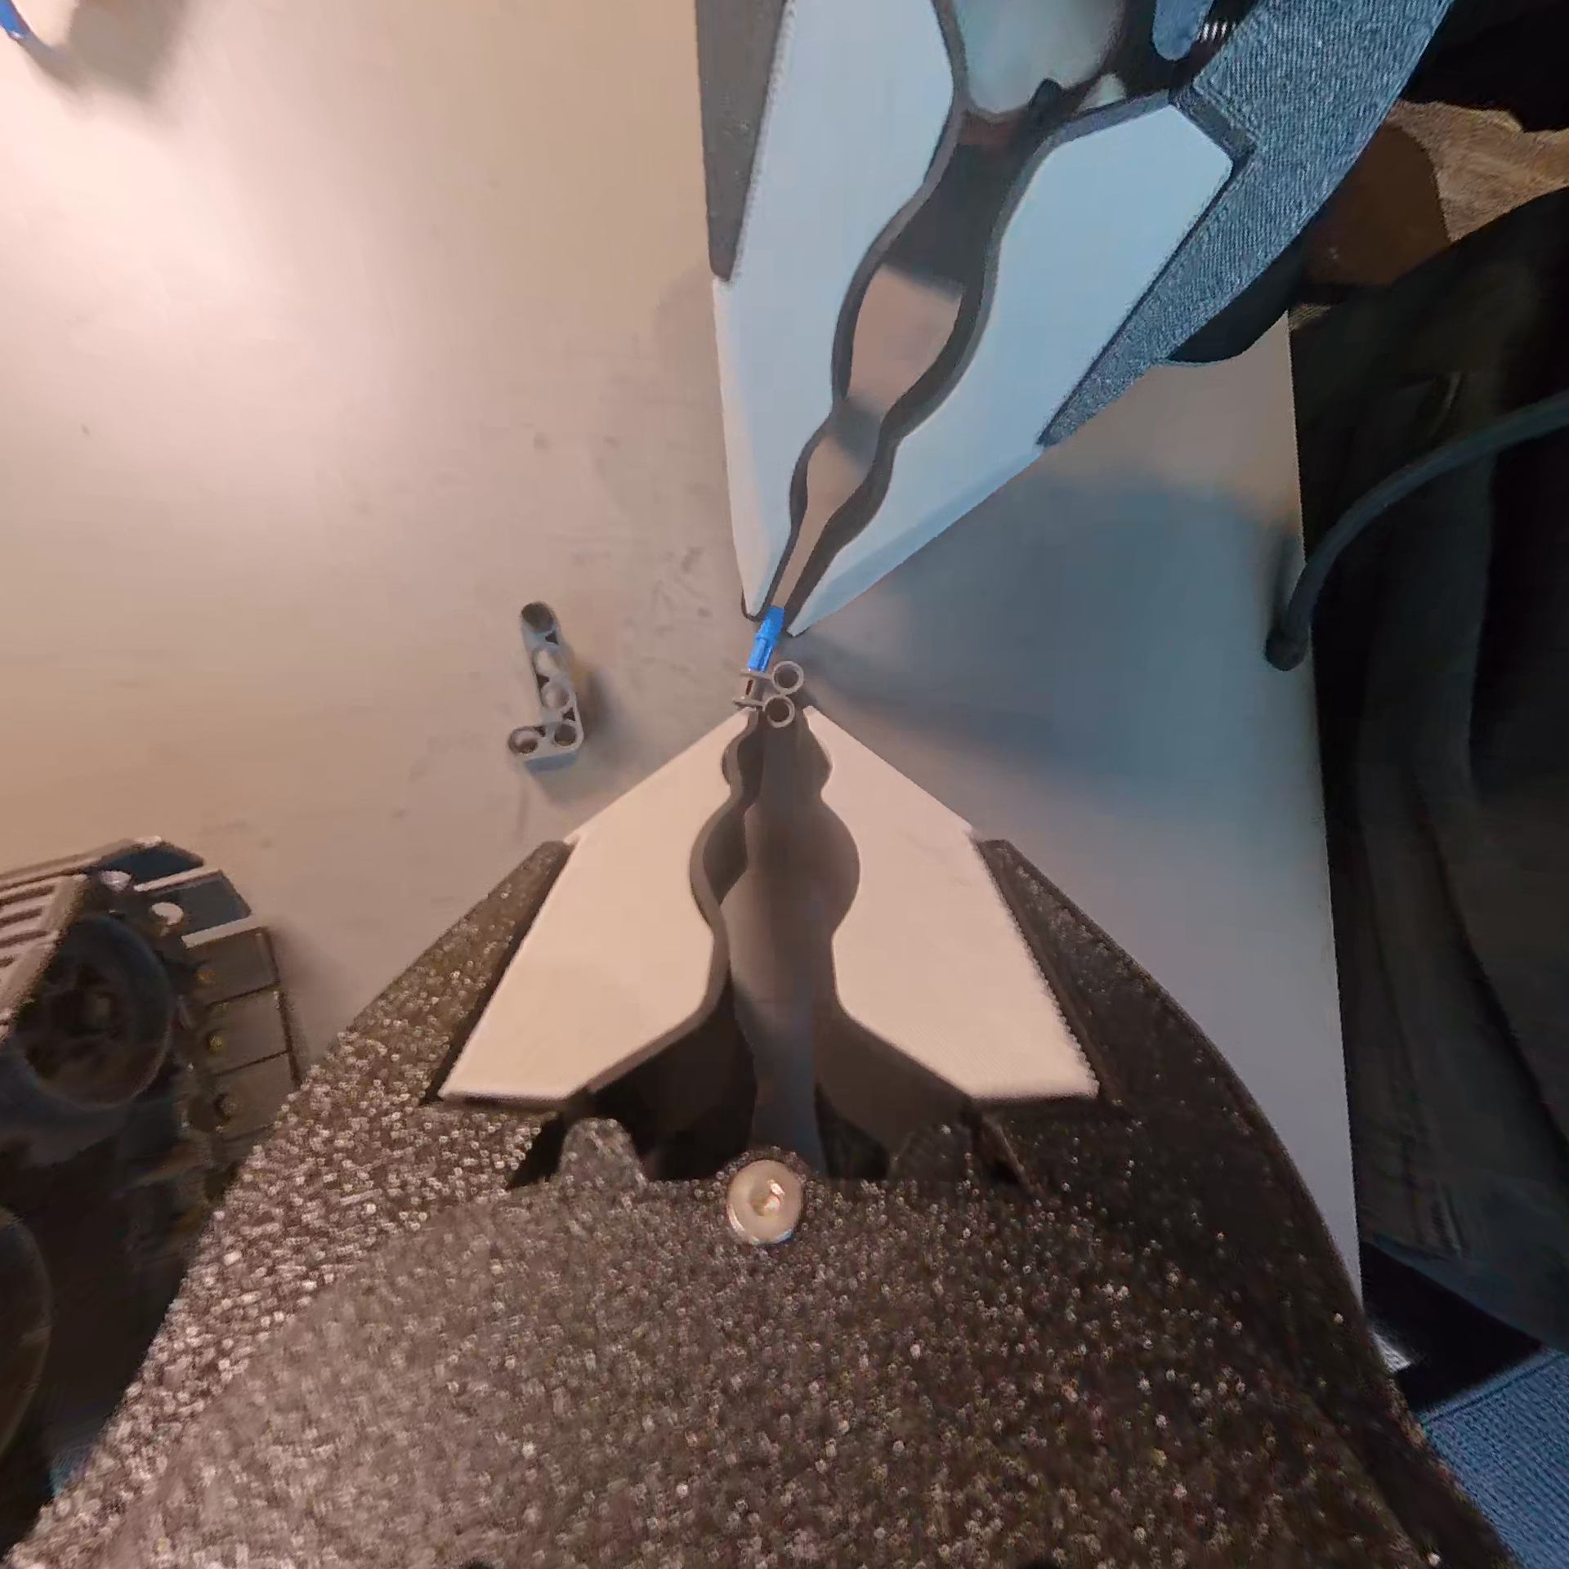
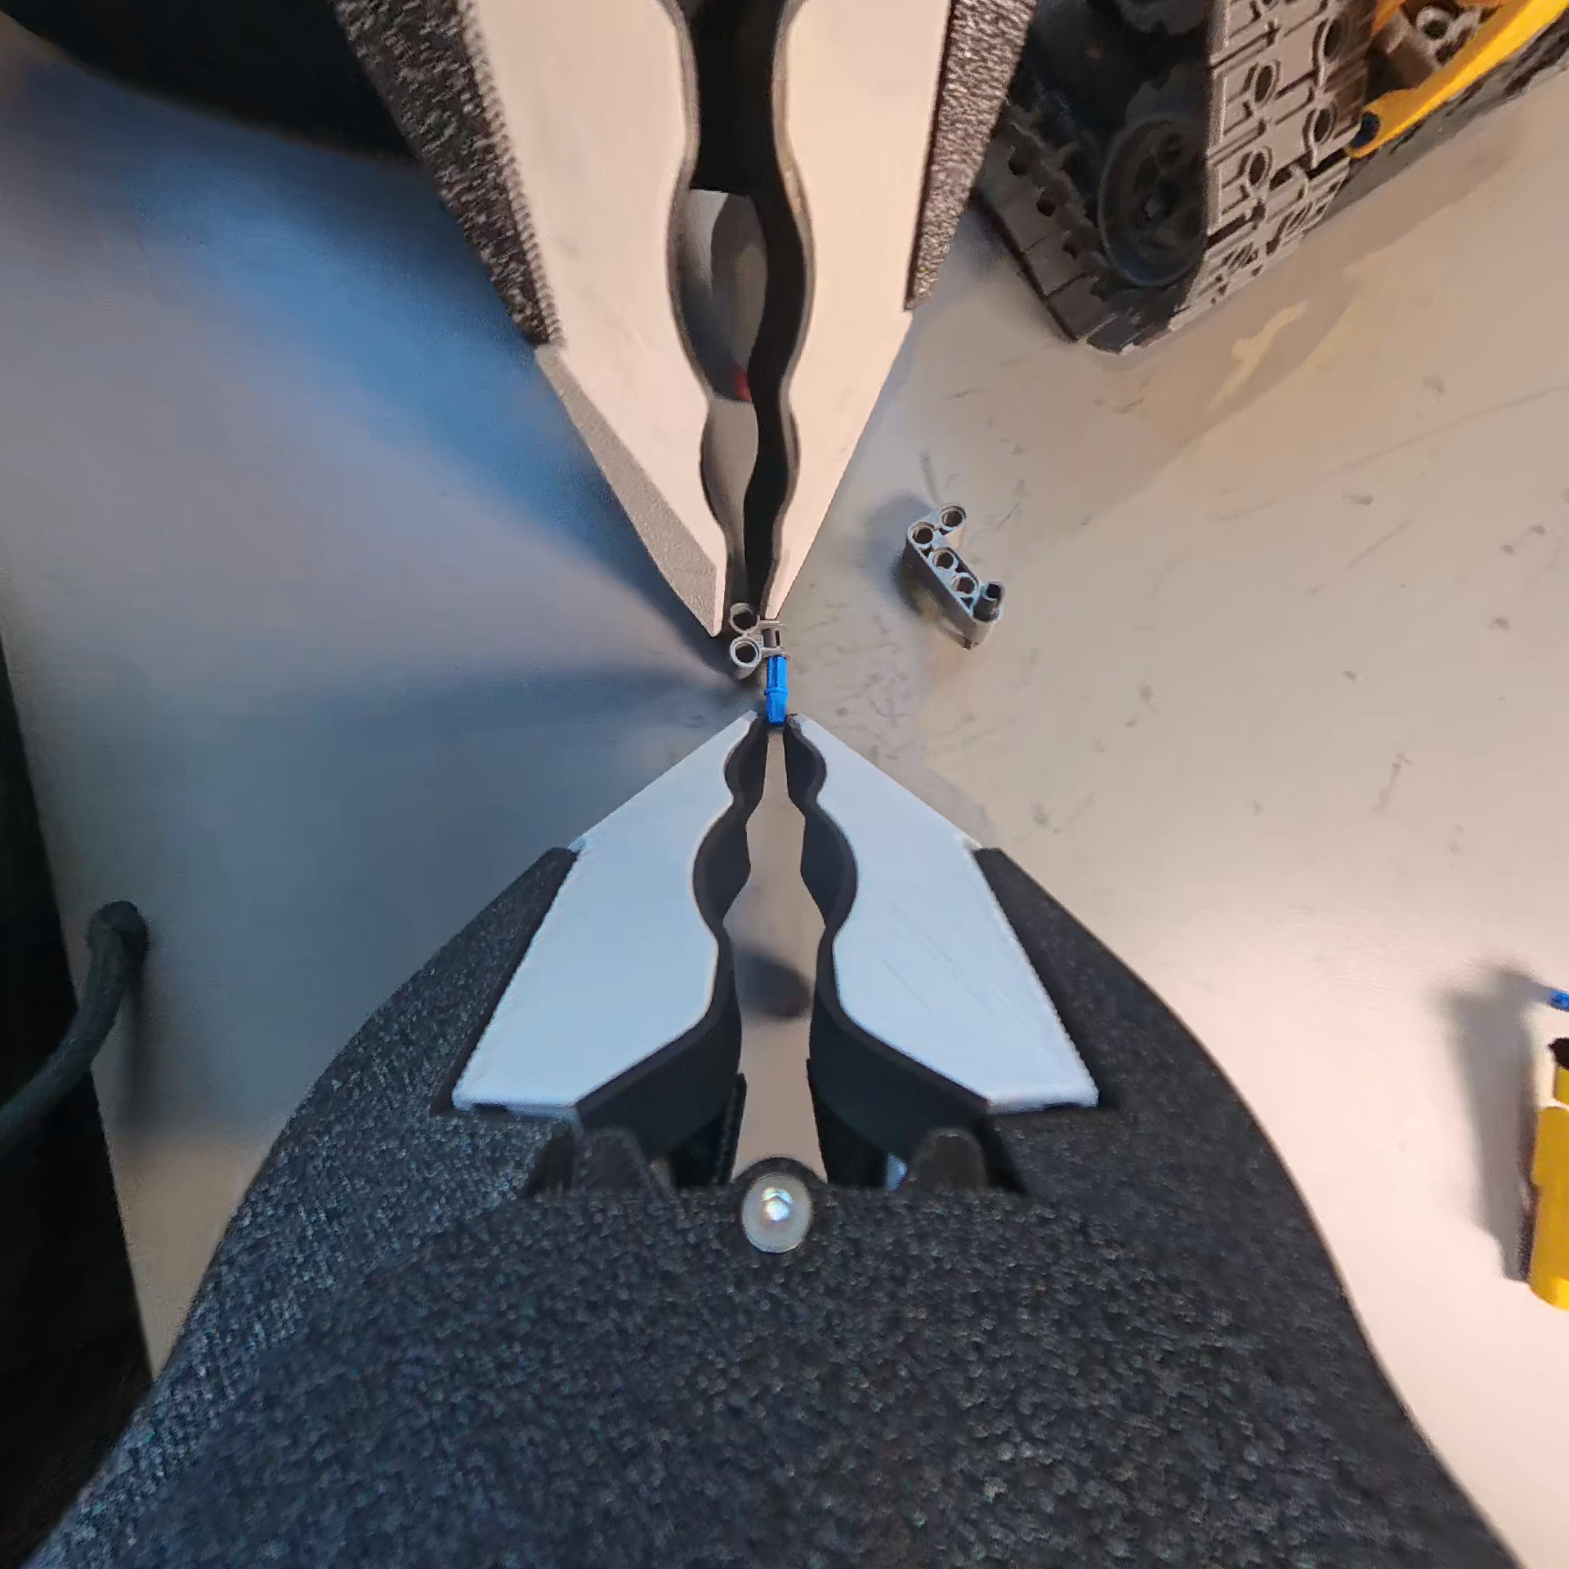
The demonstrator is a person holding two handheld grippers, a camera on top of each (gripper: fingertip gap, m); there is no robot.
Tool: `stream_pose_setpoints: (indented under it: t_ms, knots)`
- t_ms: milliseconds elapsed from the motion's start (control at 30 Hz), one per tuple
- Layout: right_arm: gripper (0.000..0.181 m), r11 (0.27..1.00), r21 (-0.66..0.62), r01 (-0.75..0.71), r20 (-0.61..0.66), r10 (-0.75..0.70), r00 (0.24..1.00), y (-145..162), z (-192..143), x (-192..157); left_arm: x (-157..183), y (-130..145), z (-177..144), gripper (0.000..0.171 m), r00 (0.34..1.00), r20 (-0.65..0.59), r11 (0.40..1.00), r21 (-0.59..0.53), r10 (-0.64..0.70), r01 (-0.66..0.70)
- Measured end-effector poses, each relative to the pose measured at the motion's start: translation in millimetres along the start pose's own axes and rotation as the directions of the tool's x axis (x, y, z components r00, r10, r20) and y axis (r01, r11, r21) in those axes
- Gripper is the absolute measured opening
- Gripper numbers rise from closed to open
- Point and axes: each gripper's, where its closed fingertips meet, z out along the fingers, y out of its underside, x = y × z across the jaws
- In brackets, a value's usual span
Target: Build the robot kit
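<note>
Above the tabletop [image 2: 1189, 764], the right gripper [image 2: 774, 722] pinches a blue pin [image 2: 774, 692] in its jaws. The left gripper [image 1: 777, 717] has its jaws clamped on a small grey connector [image 1: 777, 692], touching the pin.

The blue pin's [image 2: 774, 684] rear end hides between the right tongs' [image 2: 774, 722] tips. At one o'clock, the tracked brick vehicle [image 2: 1189, 170] runs off the top edge. At four o'clock, a yellow piece [image 2: 1549, 1189] is cut by the right edge.

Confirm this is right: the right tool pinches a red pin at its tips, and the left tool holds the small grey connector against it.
Wrong on colour only. The pin in the right tool is blue, as the right wrist view shows. The left tool does hold the small grey connector against it.
</note>
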Motion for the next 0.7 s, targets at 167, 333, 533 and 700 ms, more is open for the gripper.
stream_pose_setpoints:
  t_ms: [167,333,533,700]
  knots:
    - [0.003,0.997,0.005,0.08,0.009,-0.08,0.997,0.1,-0.4,-0.4,0.9,-2.6,-2.3,0.005,0.999,-0.028,1.0,0.02,-0.019,0.02]
    - [0.003,0.996,0.001,0.092,0.034,-0.092,0.995,-0.3,0.2,-0.4,1.0,-3.9,-3.9,0.005,0.999,-0.034,0.999,0.034,-0.025,0.026]
    - [0.003,1.0,-0.012,0.022,0.093,-0.021,0.995,1.2,-0.5,-2.0,1.0,0.1,0.2,0.005,0.998,0.028,0.999,-0.009,0.051,-0.051]
    - [0.003,0.999,-0.036,-0.017,0.126,0.021,0.992,1.9,-0.6,-2.4,0.3,0.8,1.5,0.005,0.989,0.087,0.993,-0.035,0.118,-0.115]
